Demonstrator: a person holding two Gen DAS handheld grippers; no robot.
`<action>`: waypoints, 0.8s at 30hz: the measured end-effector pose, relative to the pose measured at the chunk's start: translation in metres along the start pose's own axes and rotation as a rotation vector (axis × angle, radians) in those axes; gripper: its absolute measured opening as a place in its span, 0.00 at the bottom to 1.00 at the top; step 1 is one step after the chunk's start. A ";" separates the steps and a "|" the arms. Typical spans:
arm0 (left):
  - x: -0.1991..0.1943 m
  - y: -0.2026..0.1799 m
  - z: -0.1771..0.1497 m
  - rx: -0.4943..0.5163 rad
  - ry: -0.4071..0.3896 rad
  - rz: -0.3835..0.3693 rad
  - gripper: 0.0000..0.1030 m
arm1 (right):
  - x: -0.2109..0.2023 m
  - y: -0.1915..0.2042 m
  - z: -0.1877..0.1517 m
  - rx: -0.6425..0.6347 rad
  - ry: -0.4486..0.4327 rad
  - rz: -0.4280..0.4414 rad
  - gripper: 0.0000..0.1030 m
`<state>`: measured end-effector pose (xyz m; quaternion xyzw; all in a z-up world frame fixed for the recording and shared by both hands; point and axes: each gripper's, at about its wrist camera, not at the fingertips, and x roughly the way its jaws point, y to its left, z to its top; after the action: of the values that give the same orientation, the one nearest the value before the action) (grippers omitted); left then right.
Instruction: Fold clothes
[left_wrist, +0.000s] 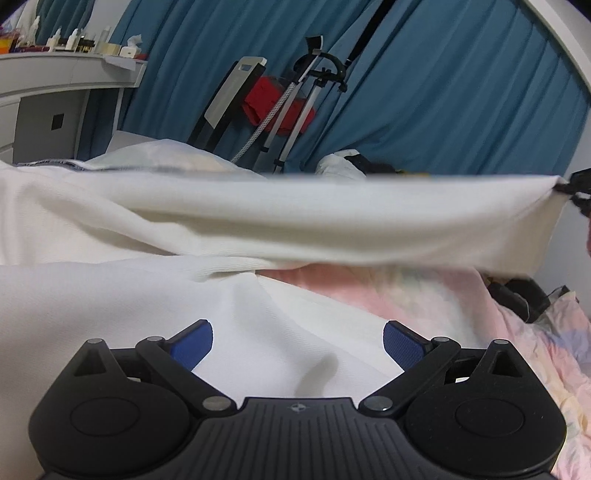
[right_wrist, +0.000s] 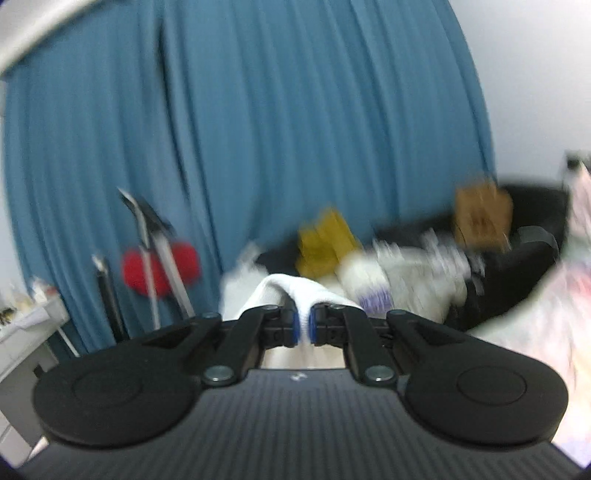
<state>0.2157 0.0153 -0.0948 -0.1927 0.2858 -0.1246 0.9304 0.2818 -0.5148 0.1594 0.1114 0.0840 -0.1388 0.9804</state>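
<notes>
- So, left claw (left_wrist: 297, 345): released, blue pads (left_wrist: 195, 345) wide apart, hovering just over the white garment (left_wrist: 110, 306), nothing pinched.
- White garment spread across the bed (left_wrist: 528, 354), filling the left wrist view from 9 o'clock through the middle; one edge pulled up into a taut band (left_wrist: 295, 218) running from 9 to 3 o'clock.
- Far end of that band at 3 o'clock gripped by something black, only partly in frame, likely the other claw.
- Right claw (right_wrist: 303, 326): clenched on a fold of the white garment (right_wrist: 295, 291), cloth bunched over the tips toward 12 o'clock.
- Pastel pink floral bedding showing past the garment at 4 o'clock in the left view.
- Behind everything: blue curtain (left_wrist: 443, 92), a garment steamer stand (left_wrist: 295, 110) with something red (left_wrist: 273, 99) on it around 12 o'clock.
- Grey shelf (left_wrist: 66, 70) with small bottles up at 10 o'clock.
- Right view pretty blurry: a black chair (right_wrist: 517, 258) piled with stuff at 2 o'clock, too smeared to identify.
</notes>
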 end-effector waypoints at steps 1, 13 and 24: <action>0.000 0.002 0.000 -0.008 0.003 -0.004 0.97 | -0.002 -0.001 -0.002 -0.029 0.022 -0.020 0.08; -0.003 0.006 0.003 -0.022 0.005 -0.003 0.97 | -0.020 -0.101 -0.138 0.084 0.472 -0.194 0.08; 0.014 0.019 0.005 -0.110 0.031 -0.082 0.97 | -0.068 -0.069 -0.070 0.028 0.248 -0.015 0.08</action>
<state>0.2326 0.0291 -0.1061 -0.2532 0.2987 -0.1496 0.9079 0.1880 -0.5450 0.0919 0.1408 0.2034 -0.1322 0.9599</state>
